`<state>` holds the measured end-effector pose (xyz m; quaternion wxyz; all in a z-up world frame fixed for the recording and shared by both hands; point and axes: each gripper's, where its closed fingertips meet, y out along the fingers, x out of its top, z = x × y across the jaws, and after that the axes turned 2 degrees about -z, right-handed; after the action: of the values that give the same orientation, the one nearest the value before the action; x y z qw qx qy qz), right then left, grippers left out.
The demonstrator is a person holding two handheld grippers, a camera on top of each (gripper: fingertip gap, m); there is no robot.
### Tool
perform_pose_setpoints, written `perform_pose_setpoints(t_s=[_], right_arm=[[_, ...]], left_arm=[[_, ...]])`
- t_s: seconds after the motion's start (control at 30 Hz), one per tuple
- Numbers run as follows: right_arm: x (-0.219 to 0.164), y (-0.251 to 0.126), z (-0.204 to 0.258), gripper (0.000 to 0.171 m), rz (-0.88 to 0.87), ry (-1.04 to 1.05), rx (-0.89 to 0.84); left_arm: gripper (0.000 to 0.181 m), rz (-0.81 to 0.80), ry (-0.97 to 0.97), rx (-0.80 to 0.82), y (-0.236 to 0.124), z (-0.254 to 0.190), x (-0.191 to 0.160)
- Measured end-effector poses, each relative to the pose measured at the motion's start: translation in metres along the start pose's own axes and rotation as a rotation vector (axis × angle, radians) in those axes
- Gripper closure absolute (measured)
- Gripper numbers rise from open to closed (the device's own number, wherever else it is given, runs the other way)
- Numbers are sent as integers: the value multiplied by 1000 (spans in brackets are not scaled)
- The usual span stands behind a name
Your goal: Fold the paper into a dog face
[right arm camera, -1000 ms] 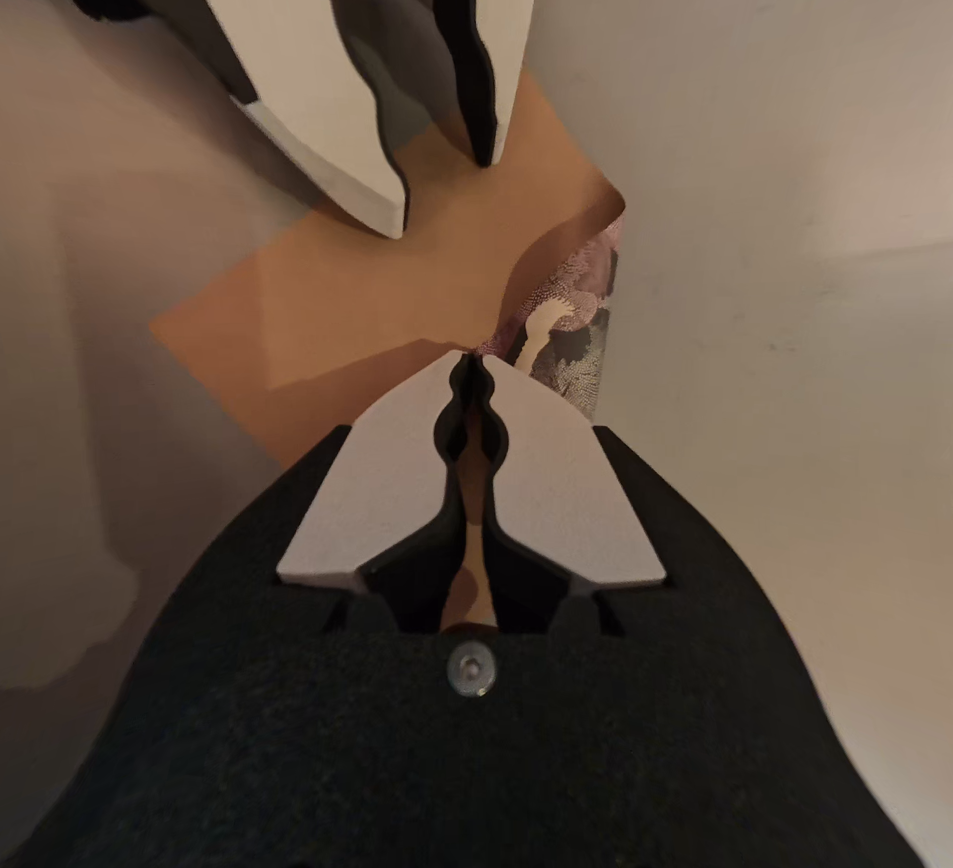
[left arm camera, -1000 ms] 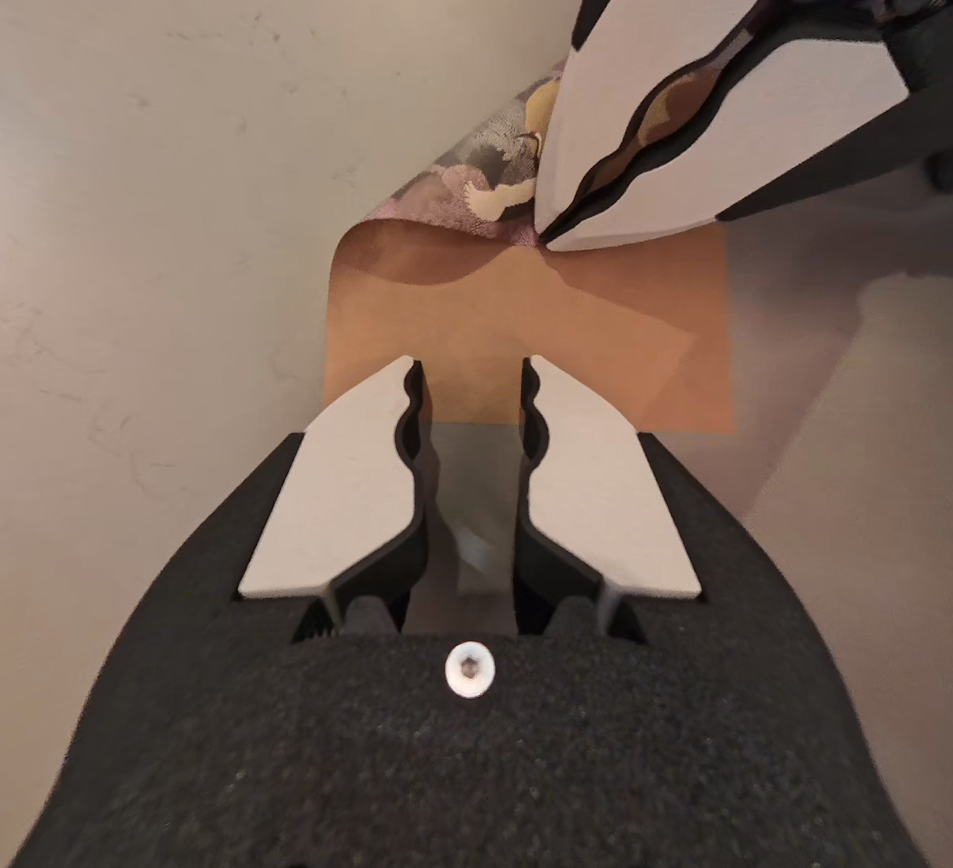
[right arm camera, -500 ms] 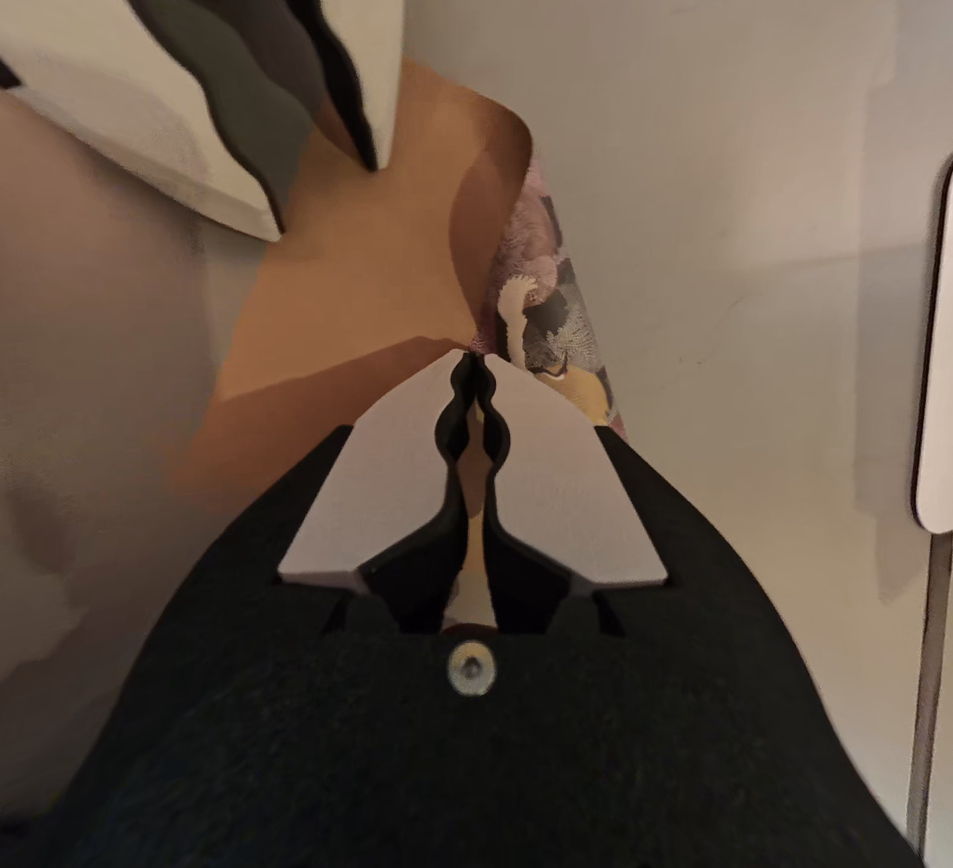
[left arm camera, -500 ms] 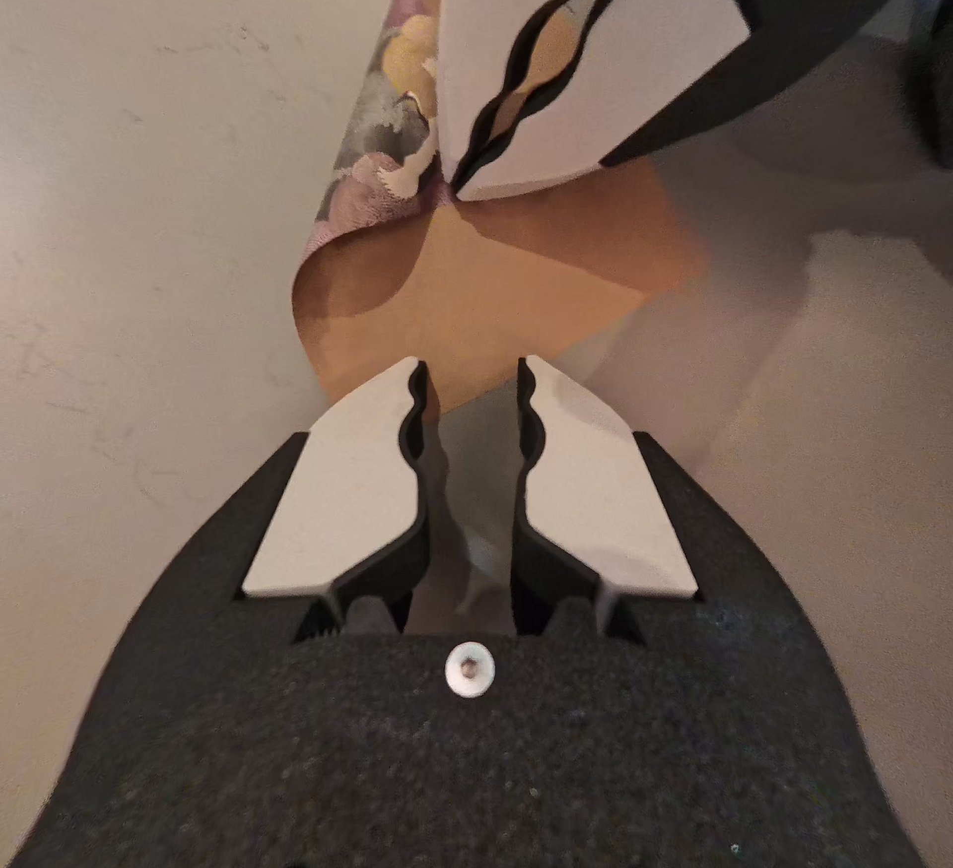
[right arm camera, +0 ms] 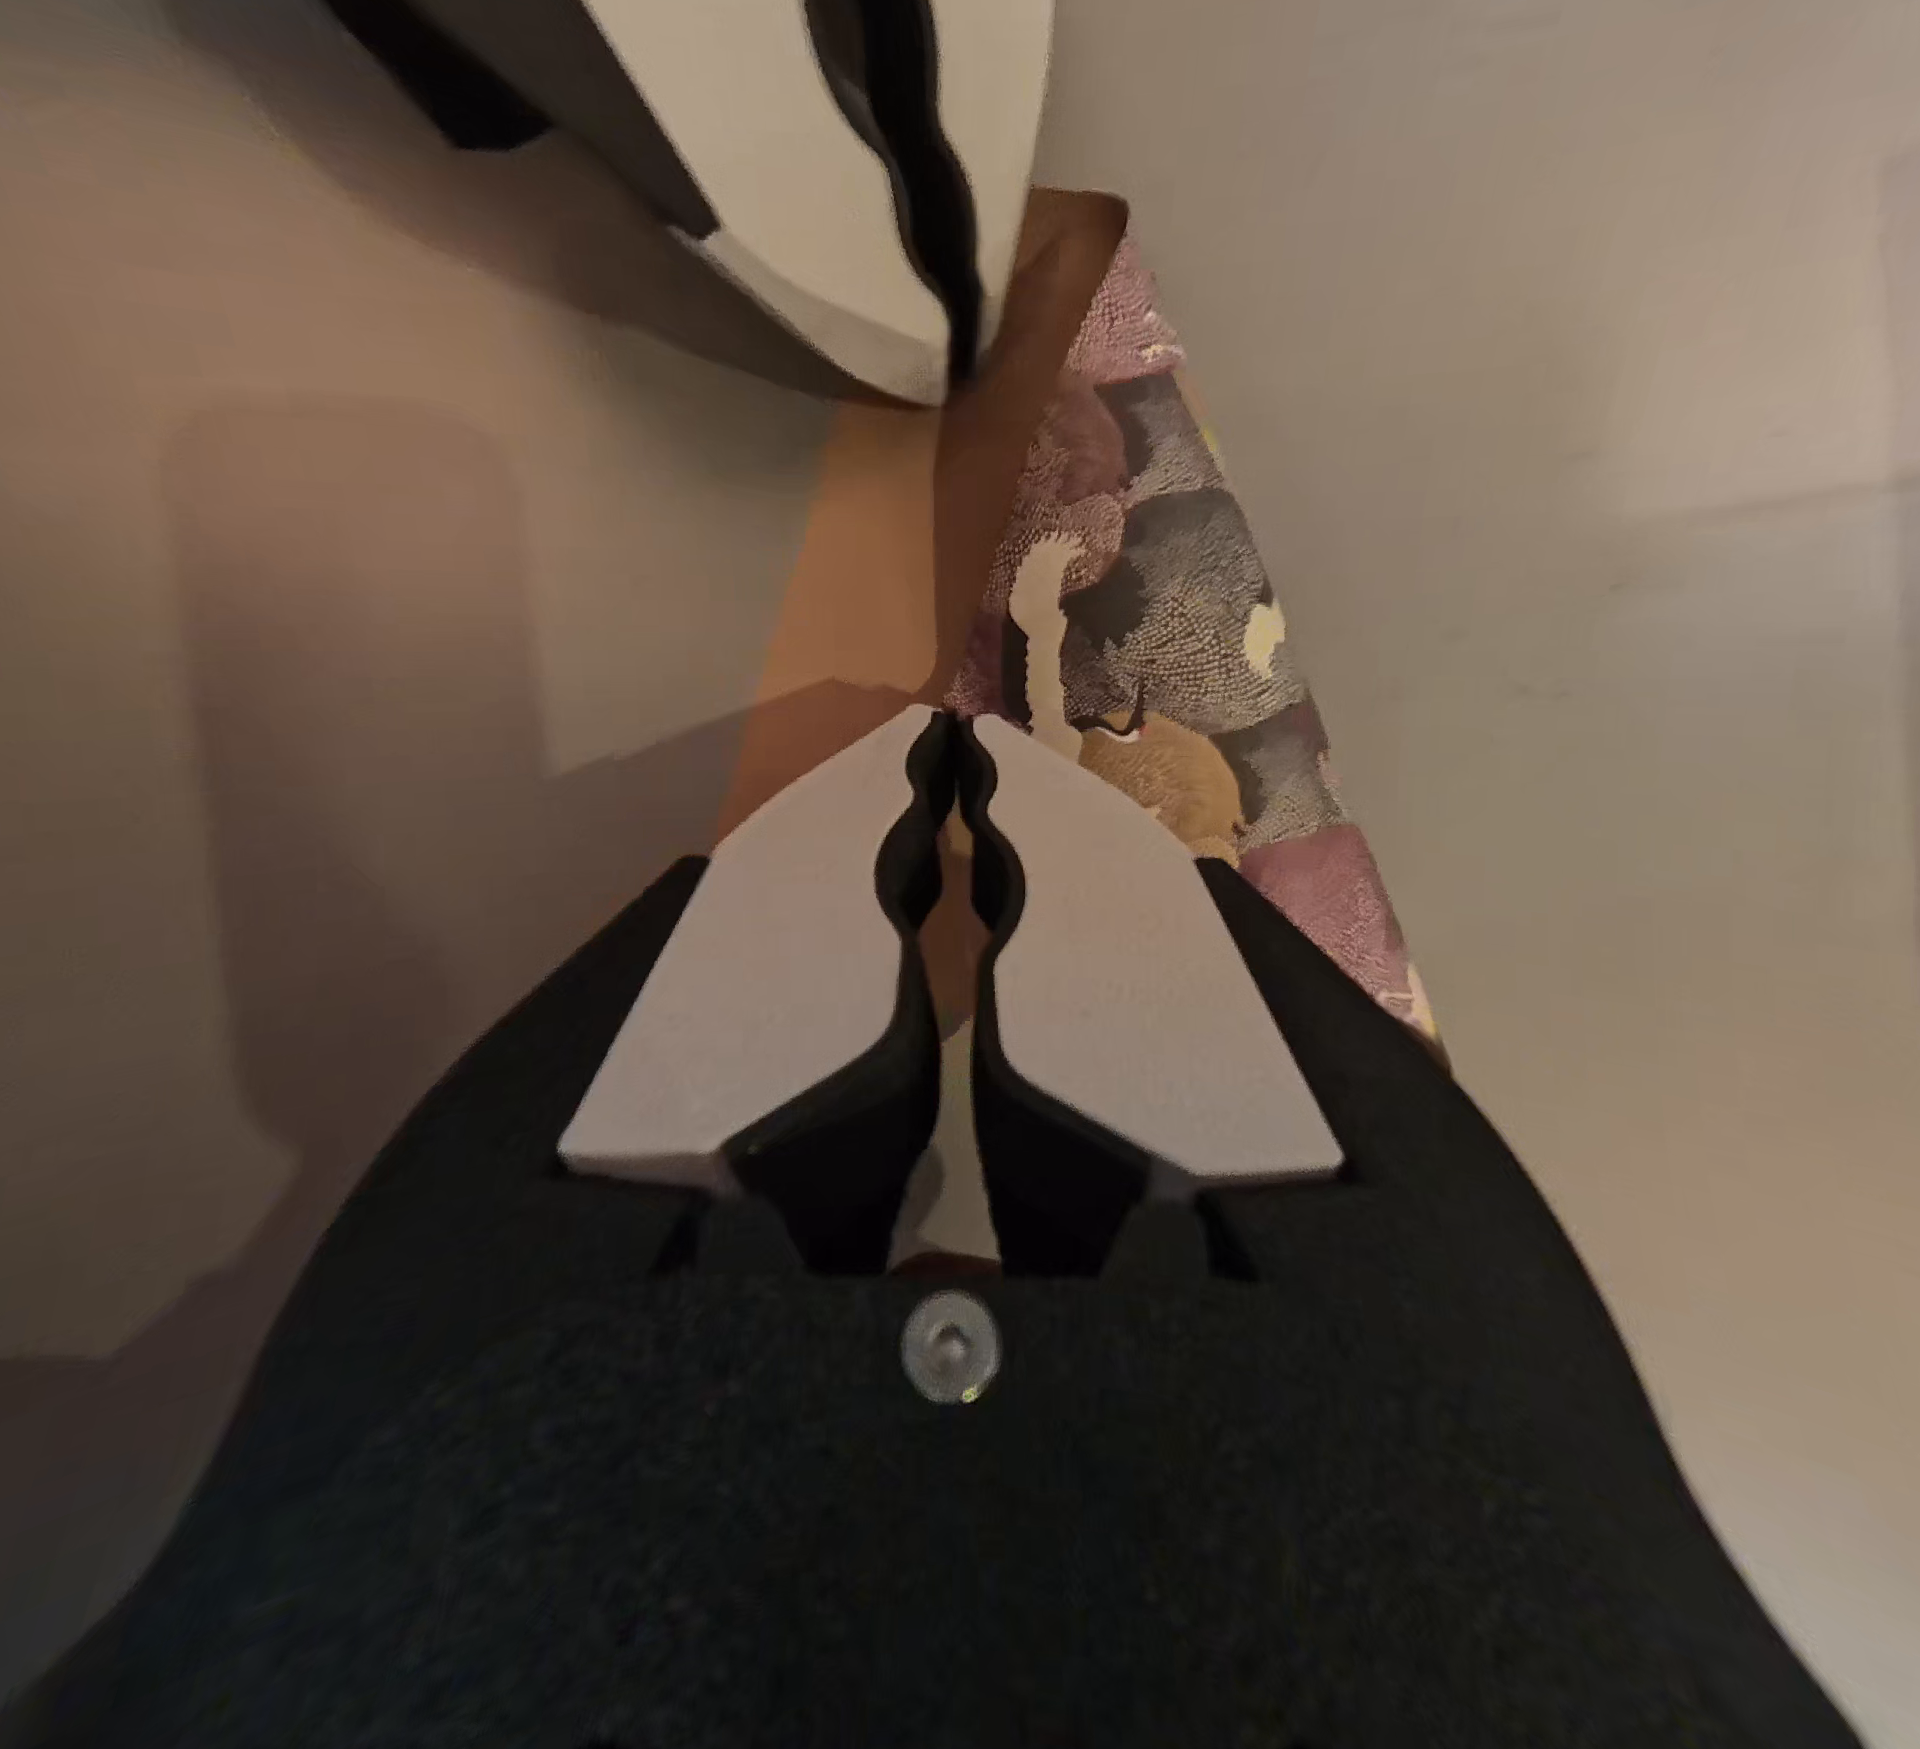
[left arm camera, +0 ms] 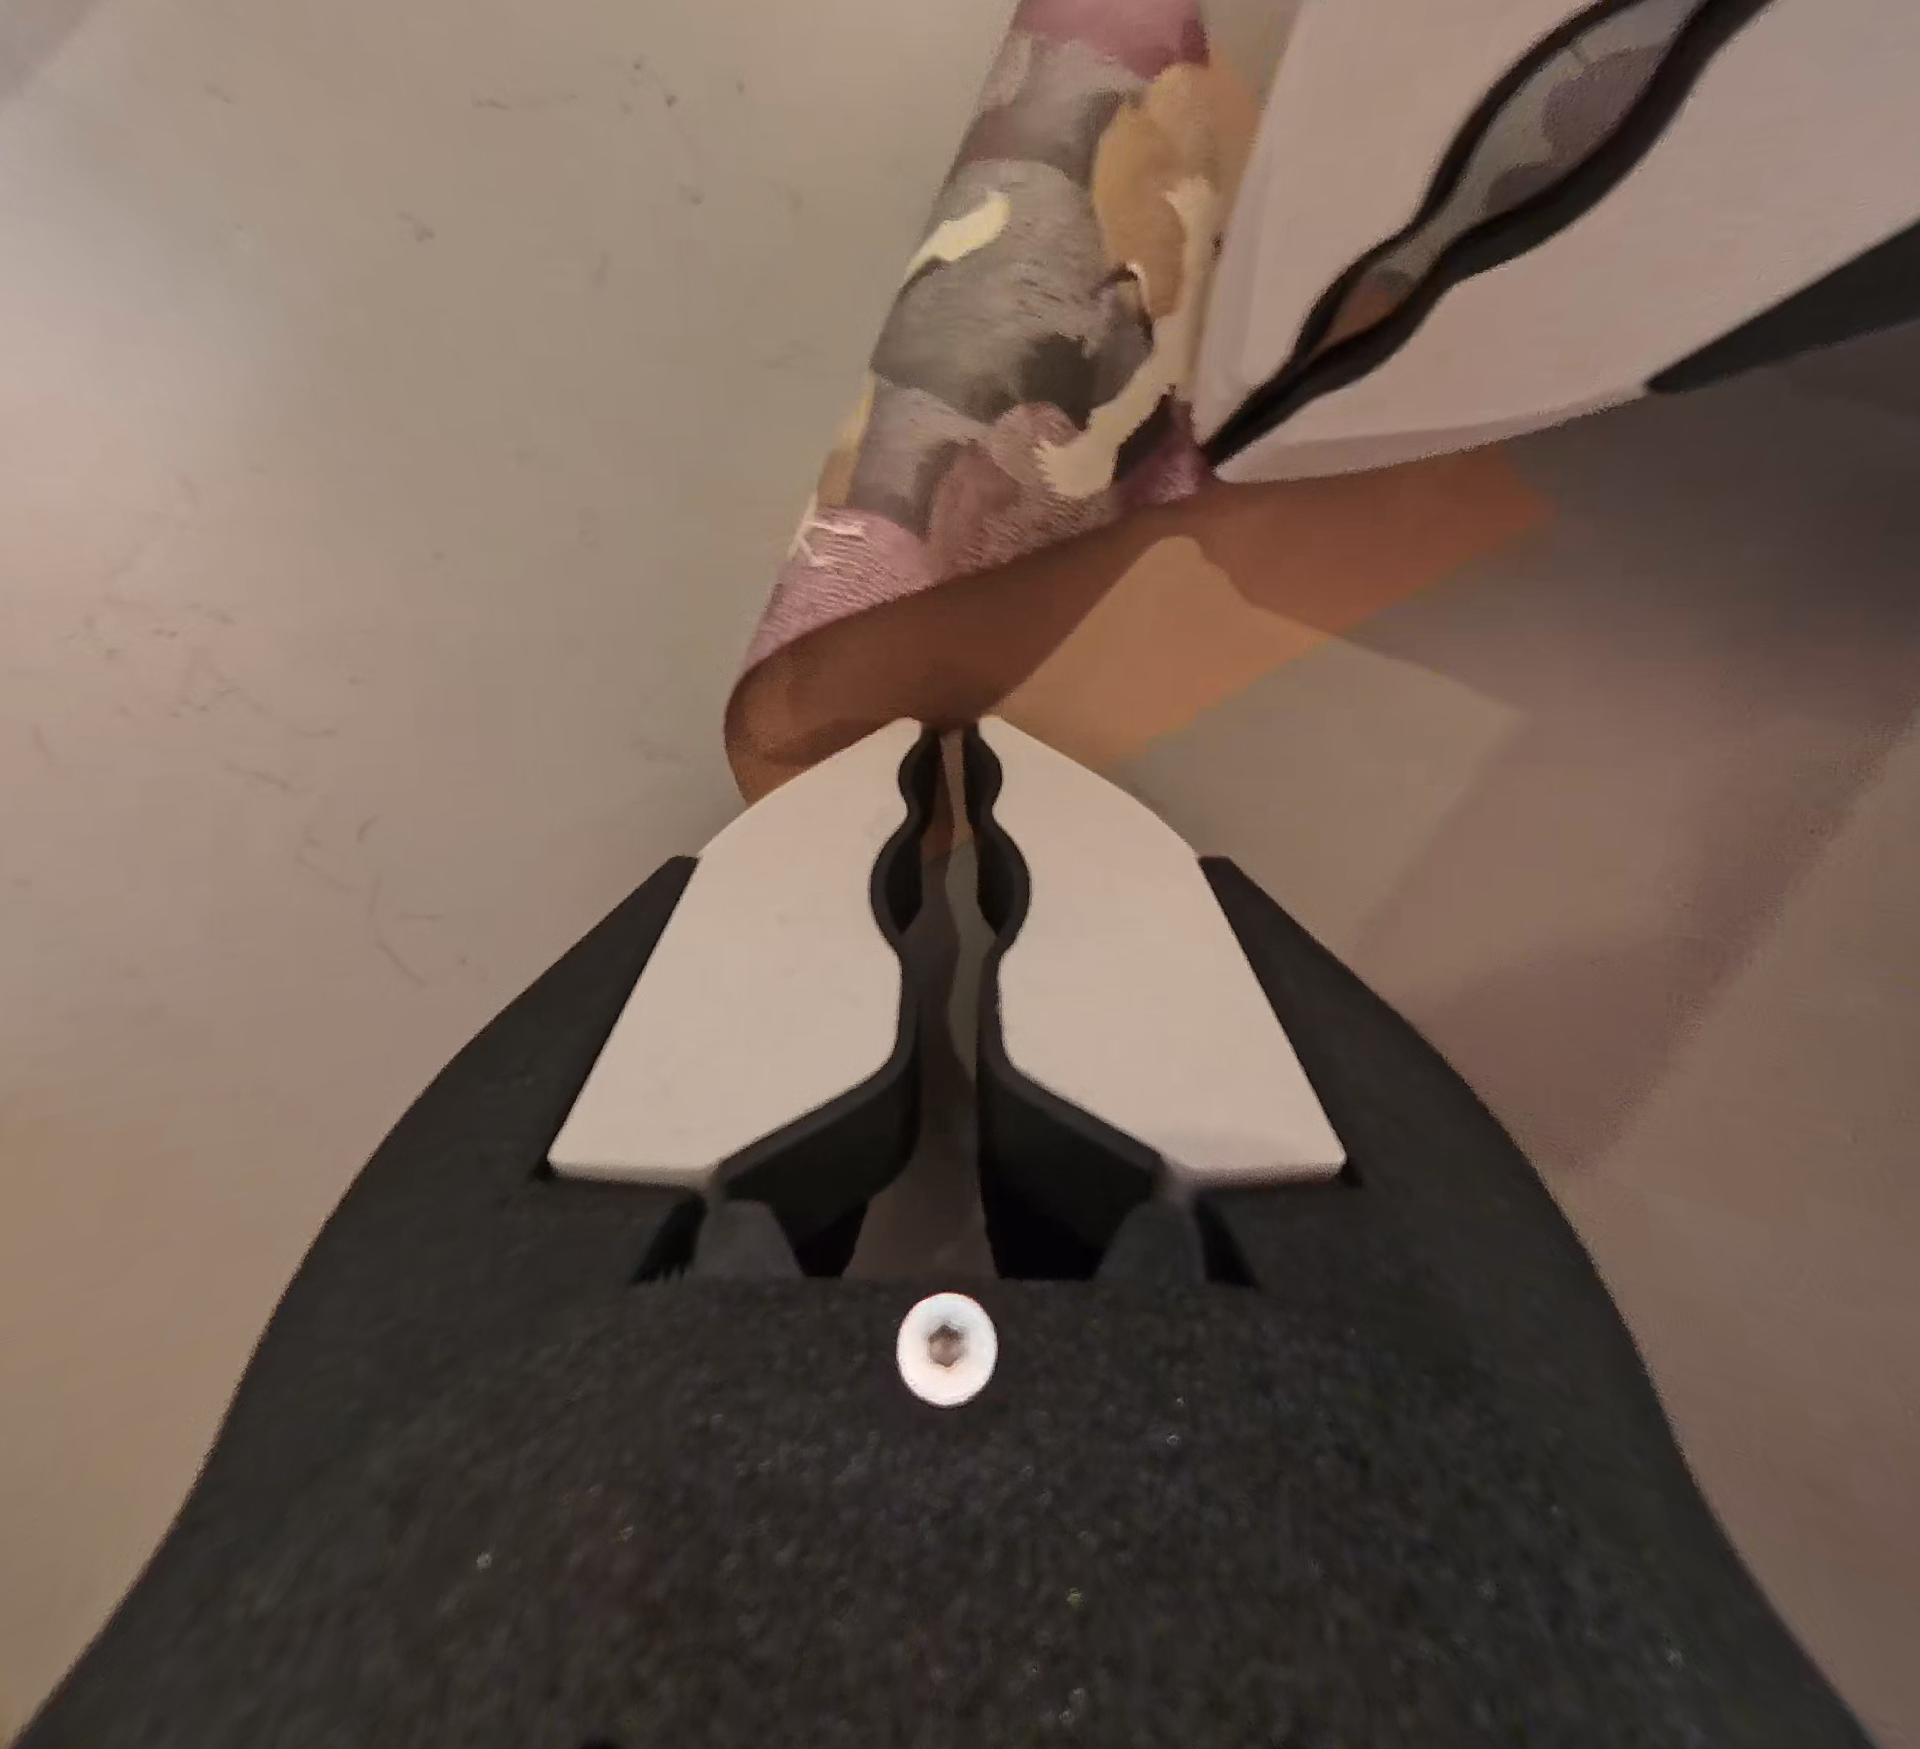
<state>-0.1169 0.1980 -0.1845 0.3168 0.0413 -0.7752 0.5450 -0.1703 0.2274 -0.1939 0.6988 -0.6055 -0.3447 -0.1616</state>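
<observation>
The paper (left arm camera: 1039,328) is brown on one side and printed in purple, grey and tan on the other. It is lifted and curled over itself above the pale table. My left gripper (left arm camera: 948,735) is shut on the paper's near brown corner. My right gripper (right arm camera: 954,718) is shut on another edge of the paper (right arm camera: 1153,577), where the printed side turns up. In the left wrist view the right gripper (left arm camera: 1210,452) shows at the upper right, pinching the paper. In the right wrist view the left gripper (right arm camera: 961,369) shows at the top.
The pale table (left arm camera: 364,452) lies around the paper and also shows in the right wrist view (right arm camera: 1558,452). Shadows of the grippers fall on it at the right of the left wrist view. The gap from one gripper's tips to the other's is roughly 7 centimeters.
My left gripper has shut on the paper's near corner; it was open before. The right gripper has lifted and turned the paper, so more of the printed side shows.
</observation>
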Motion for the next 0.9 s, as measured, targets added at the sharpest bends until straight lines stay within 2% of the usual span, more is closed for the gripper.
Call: perform_pose_setpoints(t_s=[0.37,0.77,0.9], right_arm=[[-13,-12,30,171,18,51,17],[-21,-9,33,171,52,58,-28],[-19,-6,28,171,48,49,-40]], left_arm=[[181,5,24,34,0,1,0],[181,6,50,43,-1,1,-1],[179,16,95,1,-5,-7,-5]])
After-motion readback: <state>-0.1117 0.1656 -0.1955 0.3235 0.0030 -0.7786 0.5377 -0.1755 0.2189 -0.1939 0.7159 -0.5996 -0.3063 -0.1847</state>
